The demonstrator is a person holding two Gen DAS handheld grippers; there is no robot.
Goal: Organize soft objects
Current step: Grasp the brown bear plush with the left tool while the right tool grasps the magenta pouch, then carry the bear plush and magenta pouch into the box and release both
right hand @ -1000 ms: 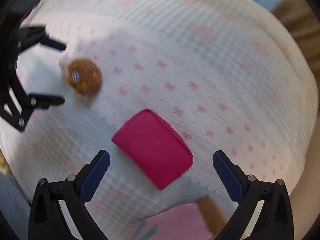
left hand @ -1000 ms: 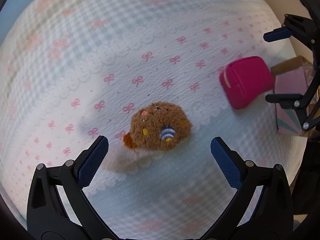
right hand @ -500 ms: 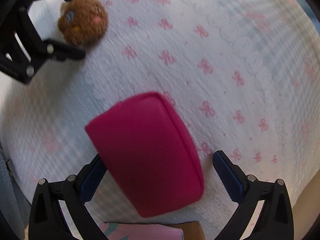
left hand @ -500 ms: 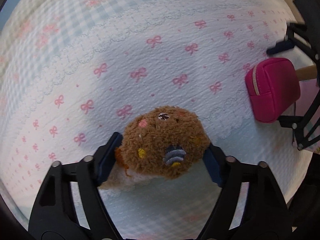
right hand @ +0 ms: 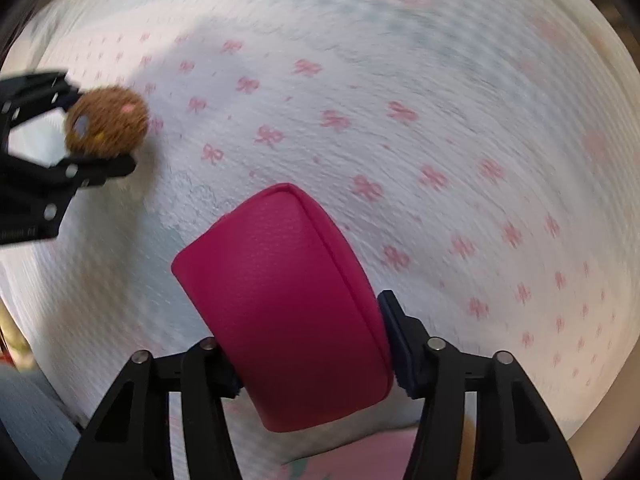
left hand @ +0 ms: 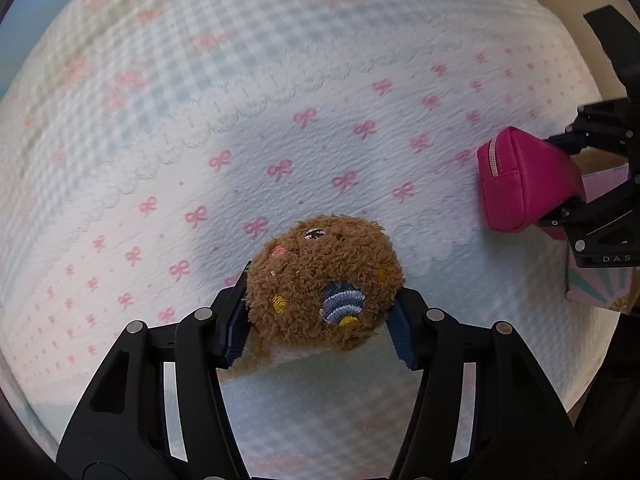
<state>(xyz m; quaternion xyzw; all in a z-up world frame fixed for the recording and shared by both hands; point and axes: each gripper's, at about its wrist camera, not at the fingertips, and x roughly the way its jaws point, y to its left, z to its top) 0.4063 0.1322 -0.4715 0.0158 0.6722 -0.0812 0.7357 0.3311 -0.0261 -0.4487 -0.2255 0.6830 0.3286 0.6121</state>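
A round brown plush toy (left hand: 324, 284) with an embroidered bee sits between the blue pads of my left gripper (left hand: 320, 320), which is shut on it above the bedspread. It also shows small at the left of the right wrist view (right hand: 106, 122). A magenta zip pouch (right hand: 284, 300) is clamped in my right gripper (right hand: 316, 344), which is shut on it. The pouch also shows at the right of the left wrist view (left hand: 524, 184), held by the right gripper (left hand: 560, 180).
A white and pale blue bedspread (left hand: 280, 120) with pink bows covers the bed. A pink patterned cardboard box (left hand: 600, 284) stands at the bed's right edge, also low in the right wrist view (right hand: 360, 460).
Both grippers moved in from open and closed: the left on the plush toy, the right on the pouch. The pouch now stands tilted up off the bedspread.
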